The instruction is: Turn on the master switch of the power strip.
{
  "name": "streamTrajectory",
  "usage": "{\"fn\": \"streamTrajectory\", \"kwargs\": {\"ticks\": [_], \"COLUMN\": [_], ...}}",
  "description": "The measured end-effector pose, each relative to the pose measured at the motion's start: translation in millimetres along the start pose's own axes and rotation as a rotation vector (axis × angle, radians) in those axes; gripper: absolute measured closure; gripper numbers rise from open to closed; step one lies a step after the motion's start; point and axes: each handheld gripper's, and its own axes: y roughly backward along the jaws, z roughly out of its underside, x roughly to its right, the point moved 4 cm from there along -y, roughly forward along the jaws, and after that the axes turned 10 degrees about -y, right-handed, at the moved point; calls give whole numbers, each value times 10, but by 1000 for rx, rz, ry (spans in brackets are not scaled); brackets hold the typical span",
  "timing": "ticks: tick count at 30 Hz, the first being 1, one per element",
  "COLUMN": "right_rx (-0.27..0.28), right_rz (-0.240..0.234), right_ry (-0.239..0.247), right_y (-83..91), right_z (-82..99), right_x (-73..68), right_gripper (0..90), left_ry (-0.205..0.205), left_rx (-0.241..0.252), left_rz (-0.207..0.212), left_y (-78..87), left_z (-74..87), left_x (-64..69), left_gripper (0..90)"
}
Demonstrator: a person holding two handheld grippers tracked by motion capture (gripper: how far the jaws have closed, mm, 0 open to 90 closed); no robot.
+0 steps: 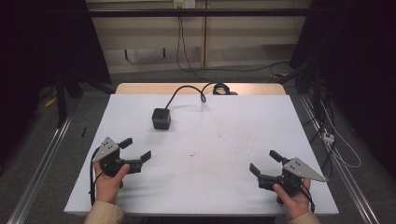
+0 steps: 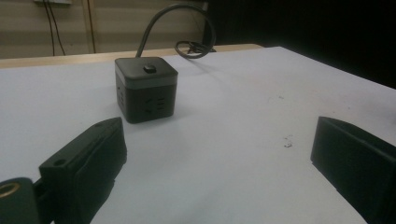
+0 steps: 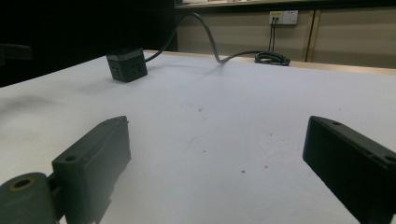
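A: Entry, setup. Black power cube (image 1: pixel 161 118) sits on the white desk (image 1: pixel 224 186), far-left part, cord (image 1: pixel 187 91) trailing off the back edge toward the wall.

B: Claws?

A: Left claw (image 1: pixel 138 149) released, jaws wide apart, nothing between them. Right claw (image 1: pixel 264 162) likewise released and empty. Both rest low near the front edge, one at each side.

B: Which one is nearer the cube?

A: The left, clearly. In the high view the cube lies ahead of the left claw and slightly toward the middle of the desk; the right claw is well apart from it, across most of the desk. Left gripper view agrees: cube (image 2: pixel 146 88) close, ahead and left of centre between the jaws. In the right gripper view it (image 3: pixel 126 64) is small and far off to the upper left.

B: Orientation of the cube?

A: Roughly square, so no long axis to speak of (button on top, sockets on the faces toward the left claw). It stands slightly turned, a corner toward the left claw.

B: Judgement?

A: A reach for it would fall to the left claw: forward, slight turn to square the jaws on two opposite faces, cord side kept clear
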Motion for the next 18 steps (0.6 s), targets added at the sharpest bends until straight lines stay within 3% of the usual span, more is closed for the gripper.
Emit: {"fn": "streamTrajectory", "kwargs": {"ticks": [18], "right_rx": [2], "right_rz": [-6], "right_ry": [11], "right_y": [-10], "right_z": [2], "right_x": [-16], "right_gripper": [71], "left_ry": [-17], "left_rx": [-4], "left_rz": [10], "left_y": [-147], "left_z": [-83], "left_x": [0], "left_gripper": [35]}}
